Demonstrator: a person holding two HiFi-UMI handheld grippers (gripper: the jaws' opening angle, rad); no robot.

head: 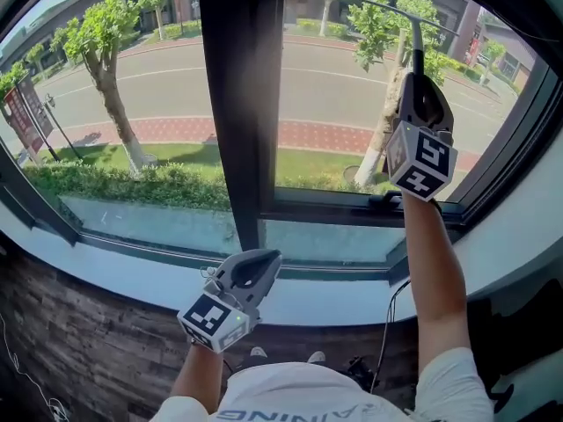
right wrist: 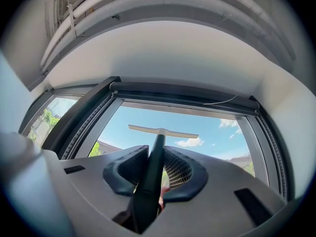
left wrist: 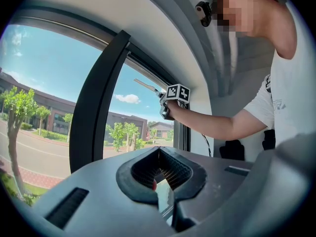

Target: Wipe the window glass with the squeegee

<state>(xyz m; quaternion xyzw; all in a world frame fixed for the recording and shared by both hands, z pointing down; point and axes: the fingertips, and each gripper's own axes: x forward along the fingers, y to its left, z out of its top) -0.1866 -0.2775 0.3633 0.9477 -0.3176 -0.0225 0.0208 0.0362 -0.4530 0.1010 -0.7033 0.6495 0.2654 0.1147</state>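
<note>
The squeegee (head: 413, 38) has a dark handle and a thin pale blade (right wrist: 163, 131). The blade lies against the top of the right window pane (head: 339, 86). My right gripper (head: 419, 82) is raised high and shut on the squeegee's handle (right wrist: 152, 174), which runs up between its jaws. In the left gripper view the squeegee (left wrist: 145, 86) and the right gripper (left wrist: 170, 106) show at arm's length by the upper frame. My left gripper (head: 262, 262) hangs low in front of the sill, jaws together with nothing held, (left wrist: 160, 177) pointing along the window.
A broad dark mullion (head: 242, 104) splits the left pane (head: 132, 86) from the right one. A white sill (head: 343, 301) runs below the dark frame. A thin cable (head: 388, 323) hangs under the sill. Dark wood floor (head: 79, 341) lies at lower left.
</note>
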